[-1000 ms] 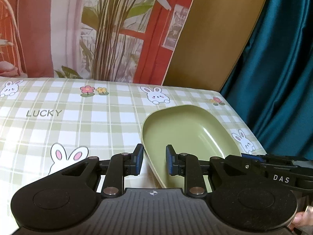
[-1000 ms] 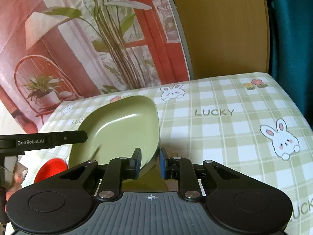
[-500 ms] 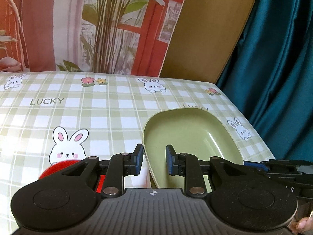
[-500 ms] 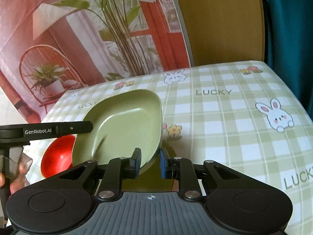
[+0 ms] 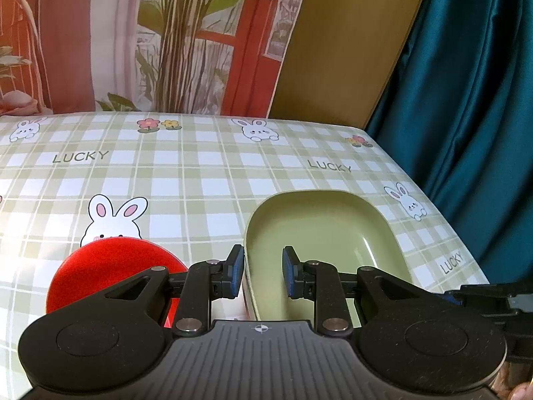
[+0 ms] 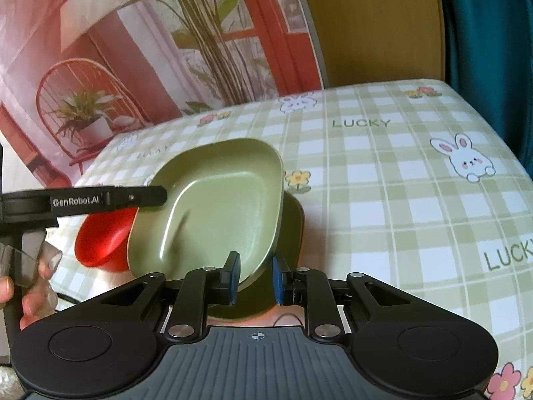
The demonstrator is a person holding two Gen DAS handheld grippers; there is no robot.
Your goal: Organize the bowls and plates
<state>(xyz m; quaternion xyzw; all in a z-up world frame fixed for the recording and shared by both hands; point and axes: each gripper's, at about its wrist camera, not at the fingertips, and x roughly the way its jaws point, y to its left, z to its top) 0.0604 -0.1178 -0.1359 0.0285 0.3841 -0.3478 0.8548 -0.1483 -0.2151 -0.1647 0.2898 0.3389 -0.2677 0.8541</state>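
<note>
A green squarish plate (image 5: 319, 243) is held between both grippers, lifted and tilted above the table. My left gripper (image 5: 262, 271) has its jaws astride the plate's near-left rim. My right gripper (image 6: 255, 278) has its jaws astride the plate's (image 6: 220, 206) opposite rim. A red bowl (image 5: 113, 270) stands on the table to the left of the plate; it also shows in the right wrist view (image 6: 103, 238), partly behind the plate. The left gripper's body (image 6: 83, 200) crosses the right wrist view at left.
The table (image 5: 200, 180) has a green checked cloth with rabbits and "LUCKY" print. A dark olive dish or shadow (image 6: 293, 226) lies under the plate. A printed backdrop (image 5: 166, 40), a wooden board (image 5: 349, 43) and a teal curtain (image 5: 466, 100) stand behind and to the right.
Both grippers have drawn back toward the table's near edge with the plate between them. The red bowl has come into view beside the plate.
</note>
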